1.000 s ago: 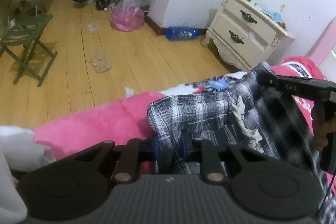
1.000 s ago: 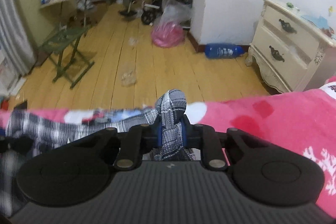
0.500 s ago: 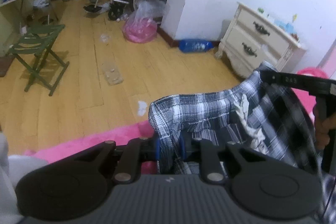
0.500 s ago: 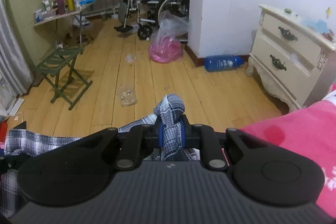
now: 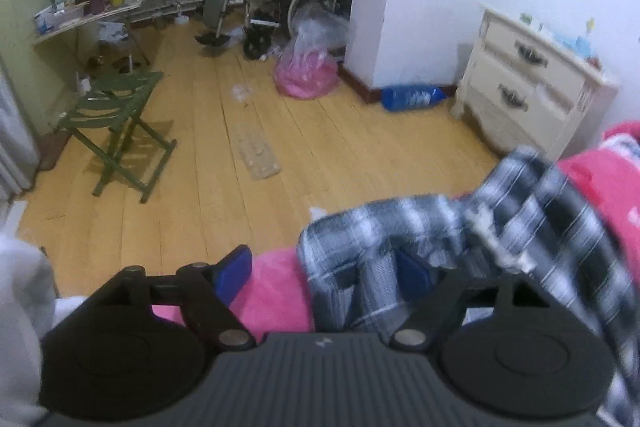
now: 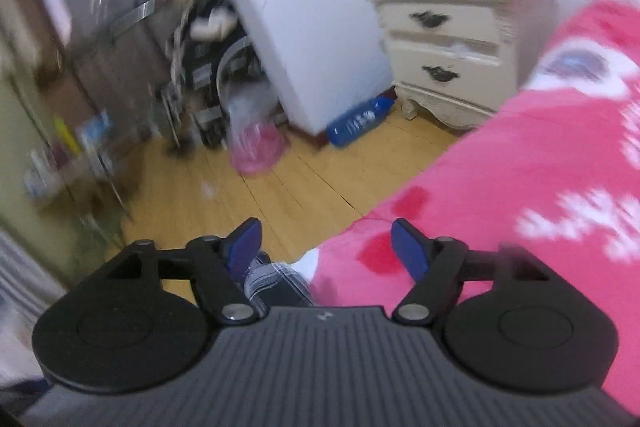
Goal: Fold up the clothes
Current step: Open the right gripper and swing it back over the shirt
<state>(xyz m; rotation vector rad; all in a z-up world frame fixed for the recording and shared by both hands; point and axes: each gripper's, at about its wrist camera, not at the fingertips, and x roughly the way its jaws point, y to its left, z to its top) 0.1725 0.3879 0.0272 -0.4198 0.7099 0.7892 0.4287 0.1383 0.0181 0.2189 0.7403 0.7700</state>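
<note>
Evidently no legible writing, left claw and right claw just sprung wide, plaid garment released

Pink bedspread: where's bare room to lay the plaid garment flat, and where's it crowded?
Right wrist view: the pink bedspread is bare from the right tongs to the cream nightstand, bordered by the wood floor. Left wrist view: only a narrow pink strip shows between the left tongs fingers; the plaid garment crowds the right, white fabric the left.
</note>
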